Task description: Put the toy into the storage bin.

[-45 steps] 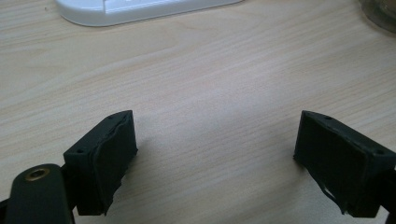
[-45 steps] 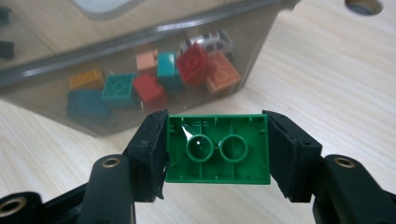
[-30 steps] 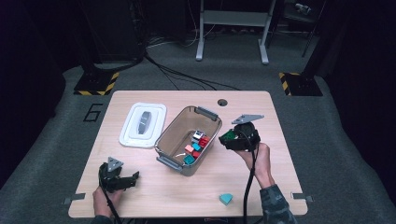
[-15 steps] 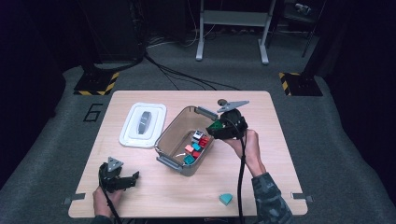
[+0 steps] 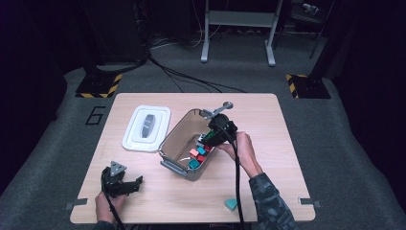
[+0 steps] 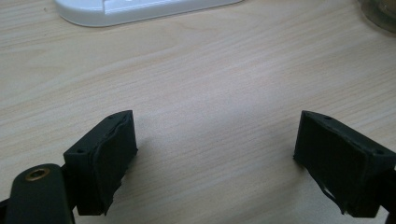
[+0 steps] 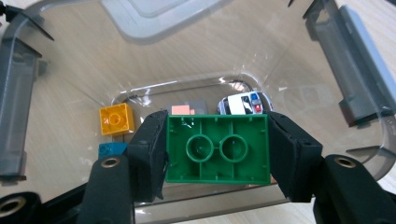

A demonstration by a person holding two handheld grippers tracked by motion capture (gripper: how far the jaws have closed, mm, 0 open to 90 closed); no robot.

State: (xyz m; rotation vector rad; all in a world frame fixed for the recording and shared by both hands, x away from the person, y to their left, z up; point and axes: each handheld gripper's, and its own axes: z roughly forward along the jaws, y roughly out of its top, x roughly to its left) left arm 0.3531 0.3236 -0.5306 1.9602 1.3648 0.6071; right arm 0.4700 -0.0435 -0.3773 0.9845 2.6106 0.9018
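Right gripper clamped on green brick above clear bin, yellow block and perhaps a toy car beneath.

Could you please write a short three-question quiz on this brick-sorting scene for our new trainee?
1. True or false: the right gripper clamps a green plastic building brick.
2. Over what is that brick held? A) the white plastic lid B) the clear grey plastic bin C) the teal block
3. How do the left gripper's jaws stand?

Key: 1 true. 2 B. 3 Open, with nothing between them, above the wooden table.
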